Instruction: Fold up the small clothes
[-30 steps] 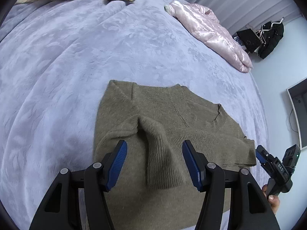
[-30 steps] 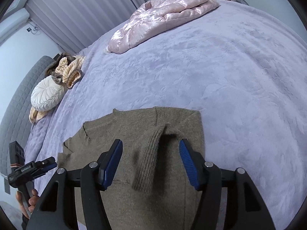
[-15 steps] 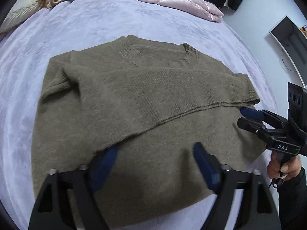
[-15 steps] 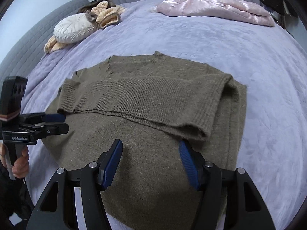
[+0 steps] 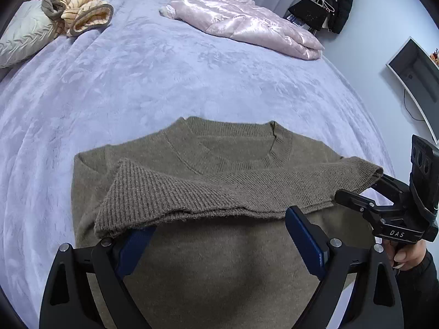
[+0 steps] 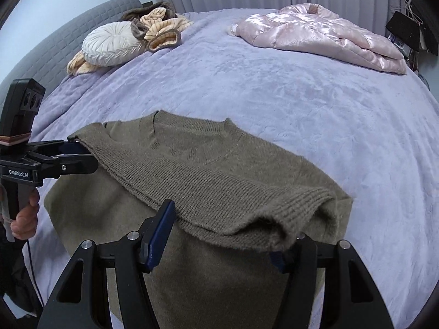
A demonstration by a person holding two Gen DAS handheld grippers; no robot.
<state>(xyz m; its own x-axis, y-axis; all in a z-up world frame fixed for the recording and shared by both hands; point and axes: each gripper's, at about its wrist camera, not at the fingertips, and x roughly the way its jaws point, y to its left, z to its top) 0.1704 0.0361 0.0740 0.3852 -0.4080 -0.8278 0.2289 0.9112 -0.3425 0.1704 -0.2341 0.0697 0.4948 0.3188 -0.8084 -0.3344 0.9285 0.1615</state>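
Olive sweater (image 5: pixel 219 260) lies flat on the purple bed (image 5: pixel 164 76), neckline away. Its folded sleeve band (image 5: pixel 208 192) drapes over one finger of each gripper. Left gripper (image 5: pixel 219 241) and right gripper (image 6: pixel 219 235) gape wide, clamping nothing, likely positioned to lift it.

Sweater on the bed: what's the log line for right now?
olive knit sweater: ribbed fold across front | left hand-held gripper: open | right hand-held gripper: open

A sweater (image 5: pixel 219 181) lies at the near edge of the bed (image 5: pixel 137 82). A jacket (image 5: pixel 247 24) lies at the far right edge. A pillow (image 6: pixel 109 44) sits in the far left corner.
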